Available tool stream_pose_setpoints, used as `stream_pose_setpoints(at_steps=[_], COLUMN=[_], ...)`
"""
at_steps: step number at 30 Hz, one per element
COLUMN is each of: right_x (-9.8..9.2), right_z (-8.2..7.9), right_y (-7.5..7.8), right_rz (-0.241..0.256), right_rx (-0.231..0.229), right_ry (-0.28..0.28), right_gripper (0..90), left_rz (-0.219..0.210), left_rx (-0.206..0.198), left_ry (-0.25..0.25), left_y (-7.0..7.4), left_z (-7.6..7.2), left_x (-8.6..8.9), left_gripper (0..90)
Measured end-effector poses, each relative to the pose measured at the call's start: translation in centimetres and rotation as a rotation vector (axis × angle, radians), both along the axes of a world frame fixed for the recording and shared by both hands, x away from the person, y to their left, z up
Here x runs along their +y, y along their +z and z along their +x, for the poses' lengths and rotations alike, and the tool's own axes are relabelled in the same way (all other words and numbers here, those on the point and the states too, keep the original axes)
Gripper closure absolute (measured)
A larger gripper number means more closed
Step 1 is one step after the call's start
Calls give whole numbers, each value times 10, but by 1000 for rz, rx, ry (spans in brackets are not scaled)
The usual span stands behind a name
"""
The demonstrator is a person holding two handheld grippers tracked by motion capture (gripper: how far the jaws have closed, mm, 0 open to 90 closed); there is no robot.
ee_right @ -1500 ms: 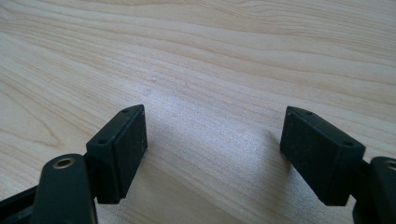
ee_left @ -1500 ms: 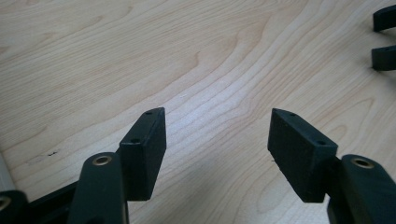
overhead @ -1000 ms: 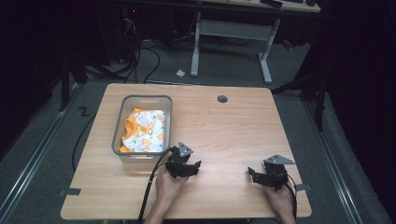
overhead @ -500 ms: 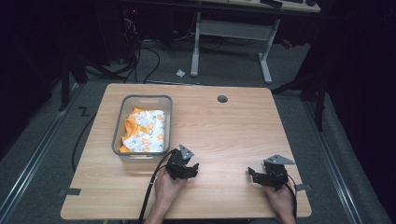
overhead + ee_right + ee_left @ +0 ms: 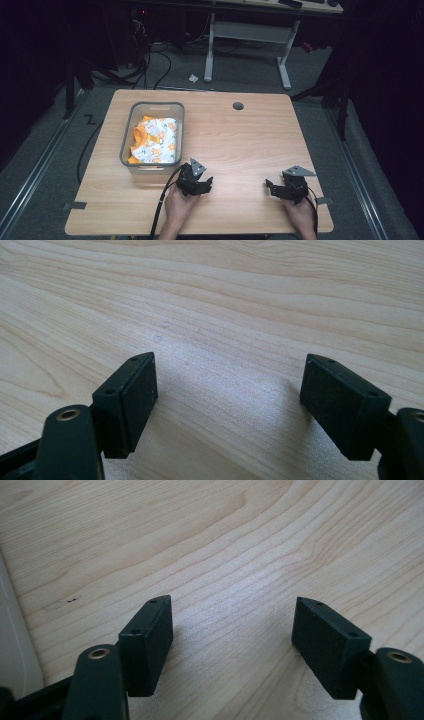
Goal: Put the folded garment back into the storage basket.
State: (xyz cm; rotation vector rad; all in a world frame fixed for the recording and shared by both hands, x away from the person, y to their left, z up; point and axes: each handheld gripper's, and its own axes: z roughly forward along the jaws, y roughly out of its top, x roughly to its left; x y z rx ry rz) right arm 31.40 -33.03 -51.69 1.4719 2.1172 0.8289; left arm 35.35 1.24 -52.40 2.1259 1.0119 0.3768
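High view gives me the grey bin [image 5: 129, 145] of orange-and-white cloth [image 5: 154, 139], just beside my left gripper [image 5: 196, 181]. Gripper views: left gripper and right gripper [image 5: 227, 405] both spread wide, nothing between, over pale wood table [image 5: 250, 140]. Dark room, grey floor [image 5: 45, 150].

The desk [image 5: 240, 140] is pale wood with flowing grain, smooth and faintly sheened. The bin [image 5: 126, 145] looks like grey translucent plastic — inside it, soft printed cloth [image 5: 155, 142] in orange and white. Both grippers' jaws are matt black.
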Motion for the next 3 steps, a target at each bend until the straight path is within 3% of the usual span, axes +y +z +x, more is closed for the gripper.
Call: stream_pose_setpoints(at_steps=[3], right_x=[0], right_z=[0], right_y=[0], right_rz=[-1], right_rx=[-1], right_ry=[1], right_gripper=[232], left_rz=[0], left_rx=[1], left_ry=[-1], left_y=[0], left_z=[0], left_x=[0], left_gripper=[321])
